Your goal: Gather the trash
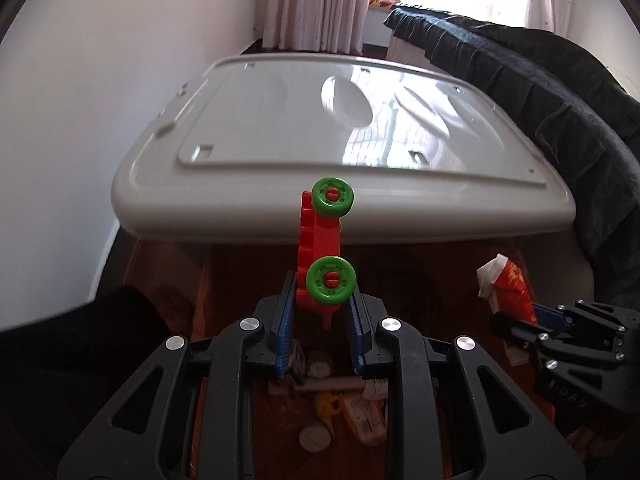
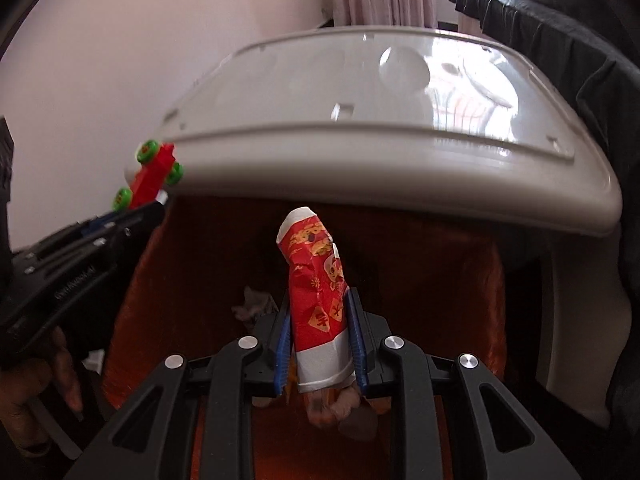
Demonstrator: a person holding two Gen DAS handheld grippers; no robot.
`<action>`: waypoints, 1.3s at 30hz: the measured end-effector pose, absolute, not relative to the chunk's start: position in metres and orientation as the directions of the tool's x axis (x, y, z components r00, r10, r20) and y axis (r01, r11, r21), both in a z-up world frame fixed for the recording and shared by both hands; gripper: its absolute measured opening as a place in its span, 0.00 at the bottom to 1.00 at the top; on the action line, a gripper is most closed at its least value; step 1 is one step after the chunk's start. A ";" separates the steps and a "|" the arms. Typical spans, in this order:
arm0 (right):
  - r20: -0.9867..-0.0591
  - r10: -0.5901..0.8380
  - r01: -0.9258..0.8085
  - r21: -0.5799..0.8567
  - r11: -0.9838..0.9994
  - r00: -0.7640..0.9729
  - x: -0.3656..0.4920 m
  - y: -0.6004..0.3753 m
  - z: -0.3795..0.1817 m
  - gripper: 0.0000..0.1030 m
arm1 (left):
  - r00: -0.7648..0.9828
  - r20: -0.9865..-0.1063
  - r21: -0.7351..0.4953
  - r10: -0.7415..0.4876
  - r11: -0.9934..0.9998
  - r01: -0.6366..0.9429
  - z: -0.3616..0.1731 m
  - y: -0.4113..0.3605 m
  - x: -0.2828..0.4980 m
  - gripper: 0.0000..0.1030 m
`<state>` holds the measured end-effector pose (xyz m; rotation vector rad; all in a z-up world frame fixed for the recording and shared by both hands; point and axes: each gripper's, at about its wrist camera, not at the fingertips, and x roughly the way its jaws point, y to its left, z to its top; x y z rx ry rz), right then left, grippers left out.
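My left gripper (image 1: 322, 300) is shut on a red toy car with green wheels (image 1: 324, 240), held upright above the open bin. The car also shows at the left of the right wrist view (image 2: 154, 178). My right gripper (image 2: 320, 316) is shut on a crumpled red and white paper cup (image 2: 318, 300), also held over the bin. The cup and right gripper show at the right of the left wrist view (image 1: 506, 290). The bin's grey lid (image 1: 340, 128) stands raised behind both grippers. Several pieces of trash (image 1: 352, 412) lie inside the orange-lined bin below.
A dark blanket (image 1: 540, 92) hangs over furniture to the right of the lid. A white wall (image 1: 80, 120) is on the left. Pink curtains (image 1: 316, 0) and a bright window are at the back.
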<state>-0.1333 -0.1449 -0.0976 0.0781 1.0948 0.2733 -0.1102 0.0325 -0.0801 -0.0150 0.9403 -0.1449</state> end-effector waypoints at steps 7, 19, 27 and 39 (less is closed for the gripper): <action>-0.873 0.218 -0.198 0.143 0.970 0.437 -0.139 -0.133 -0.102 0.24 | 0.569 -0.811 -0.089 -0.138 0.990 0.113 -0.088 0.033 -0.121 0.22; -0.866 0.129 -0.114 0.084 0.990 0.483 -0.141 -0.127 -0.106 0.25 | 0.558 -0.824 -0.059 -0.098 0.994 0.089 -0.106 0.026 -0.132 0.22; -0.870 0.108 -0.098 0.069 0.993 0.481 -0.141 -0.129 -0.114 0.25 | 0.527 -0.846 -0.058 -0.078 0.997 0.054 -0.125 0.030 -0.136 0.22; -0.876 0.108 -0.109 0.064 0.992 0.469 -0.142 -0.120 -0.124 0.26 | 0.498 -0.866 -0.051 -0.055 0.998 0.022 -0.137 0.038 -0.138 0.22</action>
